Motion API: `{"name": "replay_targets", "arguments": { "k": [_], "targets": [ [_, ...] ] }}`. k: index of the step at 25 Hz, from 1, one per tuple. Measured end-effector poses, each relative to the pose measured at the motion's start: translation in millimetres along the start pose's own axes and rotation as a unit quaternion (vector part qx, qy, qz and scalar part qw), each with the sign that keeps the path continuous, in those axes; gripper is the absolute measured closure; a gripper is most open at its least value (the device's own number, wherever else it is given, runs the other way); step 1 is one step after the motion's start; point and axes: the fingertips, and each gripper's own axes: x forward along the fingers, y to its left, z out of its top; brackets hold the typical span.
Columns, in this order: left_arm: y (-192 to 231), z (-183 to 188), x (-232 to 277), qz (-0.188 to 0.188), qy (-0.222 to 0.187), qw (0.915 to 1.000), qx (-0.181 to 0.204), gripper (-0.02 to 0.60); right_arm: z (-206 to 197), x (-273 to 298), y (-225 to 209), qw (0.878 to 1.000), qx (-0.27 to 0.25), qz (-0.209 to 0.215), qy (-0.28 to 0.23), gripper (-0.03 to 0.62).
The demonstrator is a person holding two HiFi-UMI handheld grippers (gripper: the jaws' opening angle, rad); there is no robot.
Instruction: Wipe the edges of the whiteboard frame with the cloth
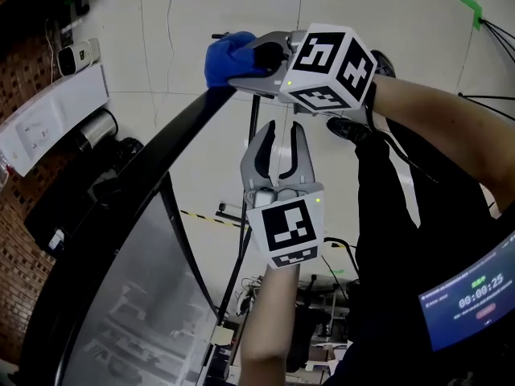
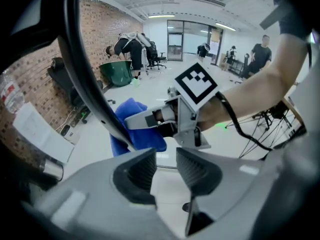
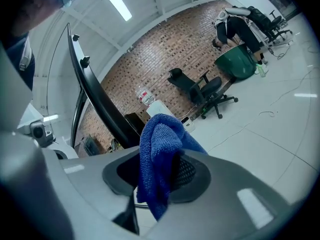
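The whiteboard's black frame [image 1: 161, 151] runs from the upper middle of the head view down to the lower left, around the grey board face [image 1: 137, 296]. My right gripper [image 1: 235, 63] is shut on a blue cloth [image 1: 219, 59] and holds it against the frame's top end. In the right gripper view the cloth [image 3: 160, 139] hangs bunched between the jaws, with the frame [image 3: 100, 104] just behind. My left gripper [image 1: 283, 131] is open and empty below the right one, a little to the right of the frame. The left gripper view shows the cloth [image 2: 135, 126] on the frame edge [image 2: 82, 79].
A white box [image 1: 56, 115] and dark gear sit by the brick wall at left. The board's stand legs [image 1: 233, 272] cross the floor below. A timer screen [image 1: 471, 296] is at lower right. An office chair [image 3: 205, 91], a green bin [image 3: 240, 61] and people [image 2: 260, 54] stand further off.
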Motion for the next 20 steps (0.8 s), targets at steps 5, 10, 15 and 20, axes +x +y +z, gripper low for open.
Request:
{"name": "replay_targets", "arguments": {
  "k": [5, 10, 15, 20],
  "targets": [
    [-1, -11, 14, 0.003, 0.007, 0.9998, 0.019, 0.459, -16, 1, -16, 0.999, 0.037, -0.001, 0.006, 0.479],
    [0, -24, 28, 0.002, 0.020, 0.9997, 0.014, 0.459, -35, 2, -33, 0.998, 0.051, -0.007, 0.021, 0.479],
    [-4, -33, 37, -0.003, 0.025, 0.9997, 0.004, 0.459, -49, 9, -48, 0.997, 0.060, -0.011, 0.040, 0.479],
    [-6, -40, 46, -0.012, 0.029, 0.9995, -0.002, 0.459, -65, 20, -65, 0.996, 0.068, -0.019, 0.058, 0.479]
  ]
}}
